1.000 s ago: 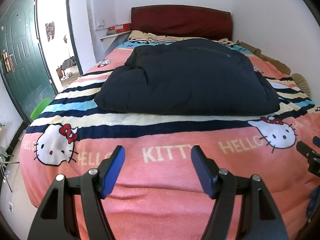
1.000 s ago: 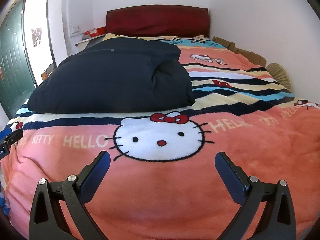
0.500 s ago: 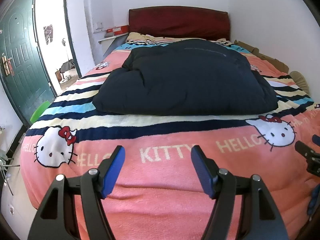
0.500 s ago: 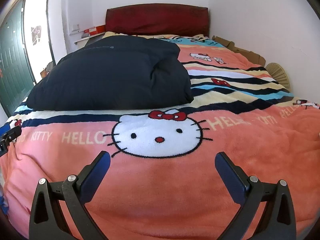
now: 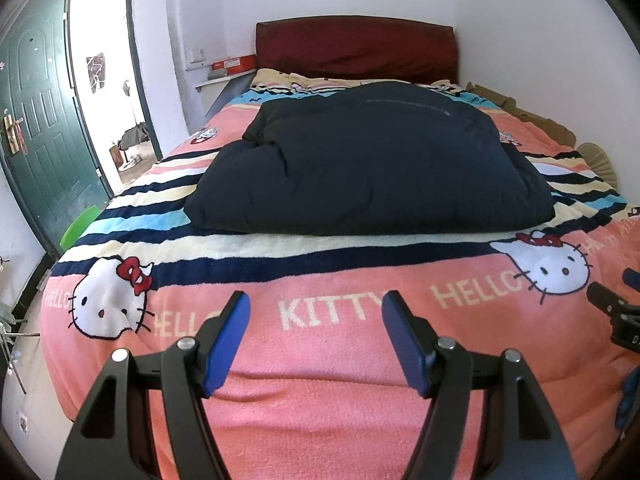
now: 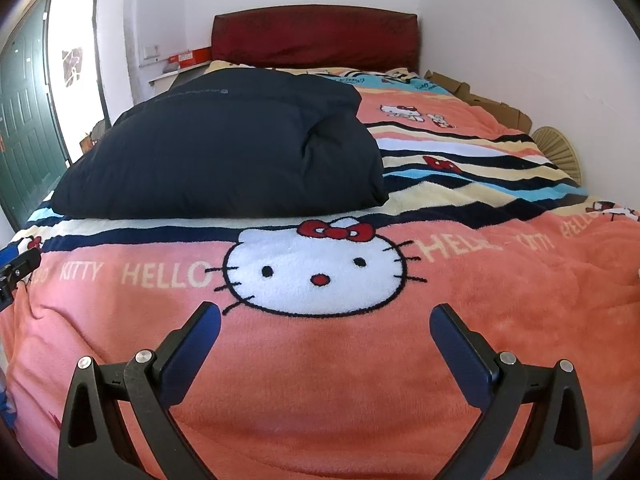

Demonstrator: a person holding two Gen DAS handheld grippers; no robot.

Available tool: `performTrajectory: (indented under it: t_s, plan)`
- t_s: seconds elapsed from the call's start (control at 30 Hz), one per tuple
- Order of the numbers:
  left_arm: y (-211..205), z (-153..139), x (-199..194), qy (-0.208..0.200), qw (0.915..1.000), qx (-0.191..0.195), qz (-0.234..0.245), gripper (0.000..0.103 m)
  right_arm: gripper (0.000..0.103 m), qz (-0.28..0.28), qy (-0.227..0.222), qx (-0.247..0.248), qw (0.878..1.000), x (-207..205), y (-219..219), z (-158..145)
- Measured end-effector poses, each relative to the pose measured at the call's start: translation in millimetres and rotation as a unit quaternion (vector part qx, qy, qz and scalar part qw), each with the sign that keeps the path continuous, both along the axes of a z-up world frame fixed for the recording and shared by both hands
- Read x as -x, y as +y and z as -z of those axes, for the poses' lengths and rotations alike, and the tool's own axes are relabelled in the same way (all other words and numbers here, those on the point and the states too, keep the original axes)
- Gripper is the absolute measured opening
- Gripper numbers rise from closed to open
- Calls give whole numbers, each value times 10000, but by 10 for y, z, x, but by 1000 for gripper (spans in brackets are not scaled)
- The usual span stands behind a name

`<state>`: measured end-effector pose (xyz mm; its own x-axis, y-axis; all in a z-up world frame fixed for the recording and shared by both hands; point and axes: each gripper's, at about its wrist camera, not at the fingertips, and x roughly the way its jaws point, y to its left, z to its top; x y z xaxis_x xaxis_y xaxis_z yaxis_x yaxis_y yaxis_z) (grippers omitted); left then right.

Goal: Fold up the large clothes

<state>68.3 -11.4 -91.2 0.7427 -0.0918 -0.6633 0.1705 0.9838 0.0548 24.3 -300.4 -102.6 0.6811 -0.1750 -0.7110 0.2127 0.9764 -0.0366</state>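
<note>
A dark navy padded garment (image 5: 372, 164) (image 6: 224, 148) lies in a puffy folded heap on the middle of the bed. My left gripper (image 5: 316, 312) hovers open over the pink blanket at the foot of the bed, well short of the garment, with nothing between its blue pads. Off to its right, my right gripper (image 6: 324, 324) is likewise open and empty above the white cat face print. Each gripper shows at the edge of the other's view.
The bed (image 5: 360, 392) carries a pink striped cartoon blanket and has a dark red headboard (image 5: 356, 50). White walls (image 6: 520, 40) close the right side and back. A green door (image 5: 36, 128) stands open at the left, by a green object (image 5: 78, 228) on the floor.
Both views have drifted very slightly; the garment and both grippers stay as they were.
</note>
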Motion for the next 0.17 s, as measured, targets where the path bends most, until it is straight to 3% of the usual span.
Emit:
performTrajectory:
  t_s: [0.17]
  plan:
    - [3,-7,-2,11,10000,0,-2,67,103,4,5,5,10000,0,6,0]
